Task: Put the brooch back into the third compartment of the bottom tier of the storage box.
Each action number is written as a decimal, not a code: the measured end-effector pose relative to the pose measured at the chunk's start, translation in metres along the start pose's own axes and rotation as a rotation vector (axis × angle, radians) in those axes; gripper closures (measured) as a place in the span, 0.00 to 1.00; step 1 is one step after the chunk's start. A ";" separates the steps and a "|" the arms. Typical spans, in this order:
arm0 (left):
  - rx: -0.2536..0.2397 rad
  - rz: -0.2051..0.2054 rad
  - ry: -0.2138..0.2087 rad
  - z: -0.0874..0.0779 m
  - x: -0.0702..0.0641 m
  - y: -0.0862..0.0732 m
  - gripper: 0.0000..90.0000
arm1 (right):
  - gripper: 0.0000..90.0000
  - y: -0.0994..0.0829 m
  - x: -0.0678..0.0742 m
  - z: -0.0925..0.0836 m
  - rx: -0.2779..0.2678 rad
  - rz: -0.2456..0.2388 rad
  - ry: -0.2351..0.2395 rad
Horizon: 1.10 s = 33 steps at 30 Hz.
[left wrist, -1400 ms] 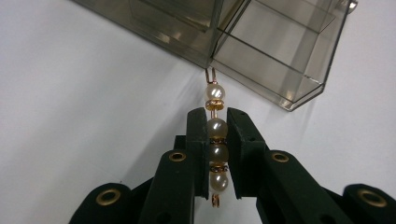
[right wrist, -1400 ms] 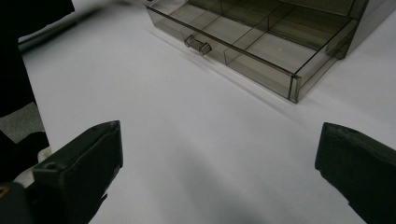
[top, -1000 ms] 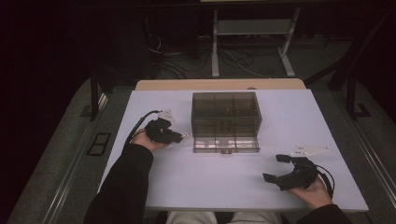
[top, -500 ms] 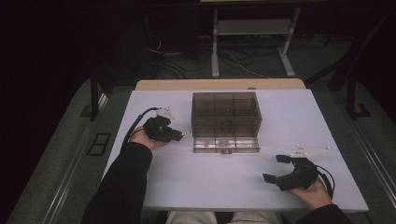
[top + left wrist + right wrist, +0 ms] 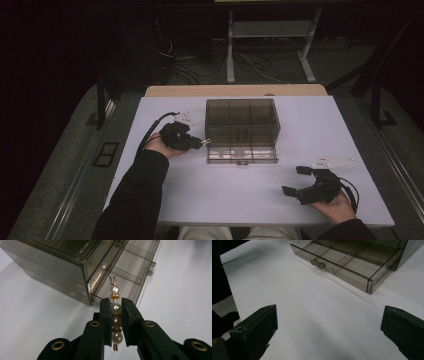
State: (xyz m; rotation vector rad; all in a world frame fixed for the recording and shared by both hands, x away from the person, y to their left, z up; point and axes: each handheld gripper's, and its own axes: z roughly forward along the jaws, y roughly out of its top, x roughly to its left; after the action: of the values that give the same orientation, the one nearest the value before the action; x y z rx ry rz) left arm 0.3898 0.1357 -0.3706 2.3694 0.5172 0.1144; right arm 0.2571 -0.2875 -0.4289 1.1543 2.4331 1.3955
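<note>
On the white desk (image 5: 250, 190) a smoke-tinted clear plastic drawer cabinet (image 5: 242, 120) is seen, its bottom drawer (image 5: 125, 280) pulled open. Just left of it, the left hand-held gripper (image 5: 116, 308) is pinched on a gold-wire pearl bead pin (image 5: 115, 315), long axis pointing toward the drawer. The right hand-held gripper (image 5: 300, 181) is spread wide, well apart. No readable writing is found.

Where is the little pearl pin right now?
In the left gripper view the pearl pin is pinched in the left tongs, at the left end of the smoky plastic drawer box's pulled-out bottom drawer.
</note>
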 end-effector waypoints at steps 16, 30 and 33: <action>-0.013 0.084 -0.039 0.003 -0.014 0.028 0.87 | 0.00 0.000 0.000 0.000 0.004 0.001 0.000; -0.031 0.128 -0.057 0.011 -0.023 0.057 0.87 | 0.00 0.000 0.001 -0.001 -0.004 0.001 0.001; -0.033 0.135 -0.064 0.014 -0.025 0.062 0.87 | 0.00 0.000 0.000 -0.001 -0.005 0.000 0.001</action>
State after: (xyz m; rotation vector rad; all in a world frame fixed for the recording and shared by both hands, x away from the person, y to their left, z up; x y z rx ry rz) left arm 0.3904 0.0749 -0.3393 2.3664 0.3221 0.1070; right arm 0.2565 -0.2878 -0.4284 1.1523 2.4283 1.4019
